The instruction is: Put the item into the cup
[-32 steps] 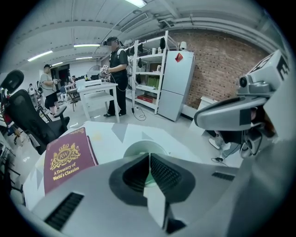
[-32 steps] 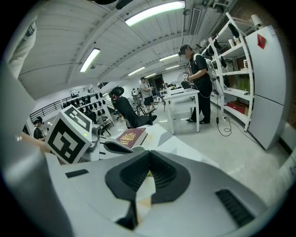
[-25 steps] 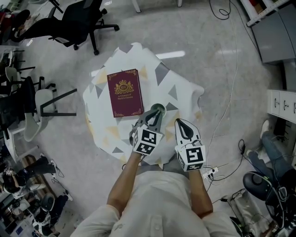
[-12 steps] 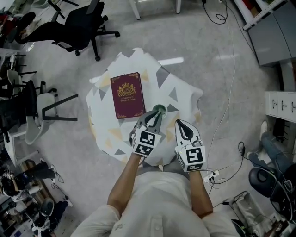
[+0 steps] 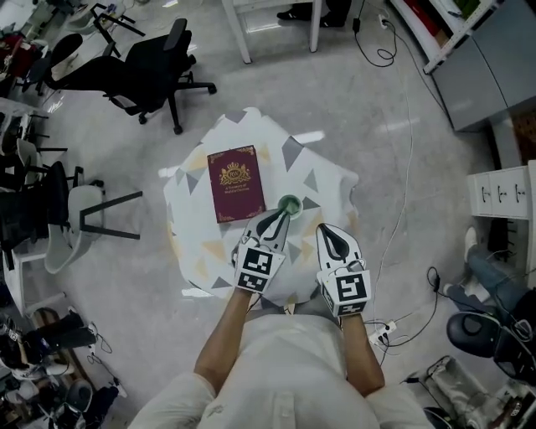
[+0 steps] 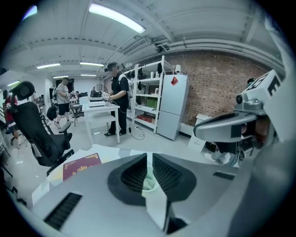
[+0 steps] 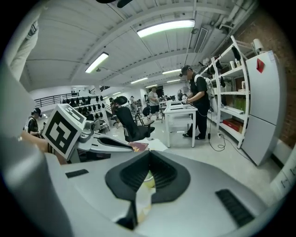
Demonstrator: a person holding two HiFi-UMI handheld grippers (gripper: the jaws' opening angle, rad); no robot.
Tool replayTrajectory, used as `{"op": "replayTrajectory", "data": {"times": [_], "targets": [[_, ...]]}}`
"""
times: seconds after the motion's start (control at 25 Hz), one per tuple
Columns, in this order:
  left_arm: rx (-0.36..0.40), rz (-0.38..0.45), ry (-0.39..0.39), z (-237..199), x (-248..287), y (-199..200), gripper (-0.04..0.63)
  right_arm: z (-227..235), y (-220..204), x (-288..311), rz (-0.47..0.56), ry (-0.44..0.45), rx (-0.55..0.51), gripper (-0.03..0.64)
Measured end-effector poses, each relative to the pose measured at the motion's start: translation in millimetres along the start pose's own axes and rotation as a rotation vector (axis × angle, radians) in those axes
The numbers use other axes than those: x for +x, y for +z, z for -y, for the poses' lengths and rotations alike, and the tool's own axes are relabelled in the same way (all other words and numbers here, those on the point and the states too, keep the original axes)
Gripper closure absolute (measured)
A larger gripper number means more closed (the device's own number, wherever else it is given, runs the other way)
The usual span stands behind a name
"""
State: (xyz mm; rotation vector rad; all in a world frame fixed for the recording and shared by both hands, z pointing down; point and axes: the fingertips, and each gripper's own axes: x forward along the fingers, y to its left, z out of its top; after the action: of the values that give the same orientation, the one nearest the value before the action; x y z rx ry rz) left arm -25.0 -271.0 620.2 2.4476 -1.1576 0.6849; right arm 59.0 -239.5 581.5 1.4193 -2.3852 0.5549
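A small green cup stands on the cloth-covered table, just right of a dark red book. My left gripper points at the cup with its tips at the near rim, jaws shut; I cannot tell whether they touch it. In the left gripper view the shut left gripper shows a sliver of the pale green cup through the slit. My right gripper hovers shut to the right of the cup, nothing visible in it. The right gripper view shows the right gripper shut too. No loose item is visible.
A black office chair stands beyond the table and a grey chair to its left. White table legs are at the top, cabinets at the right, and a power strip with cables on the floor. A person stands by the shelves.
The head camera has risen or pulled back, so table and book look smaller and higher in the frame. Both grippers keep their places by the cup, still shut.
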Motion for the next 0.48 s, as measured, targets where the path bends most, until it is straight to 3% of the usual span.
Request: {"op": "replayTrajectory", "data": {"times": [0.48], "targets": [[0.042, 0.208, -0.03, 16, -81, 58, 0.546, -16, 45, -42, 0.097, -0.067, -0.08, 0.611]]}}
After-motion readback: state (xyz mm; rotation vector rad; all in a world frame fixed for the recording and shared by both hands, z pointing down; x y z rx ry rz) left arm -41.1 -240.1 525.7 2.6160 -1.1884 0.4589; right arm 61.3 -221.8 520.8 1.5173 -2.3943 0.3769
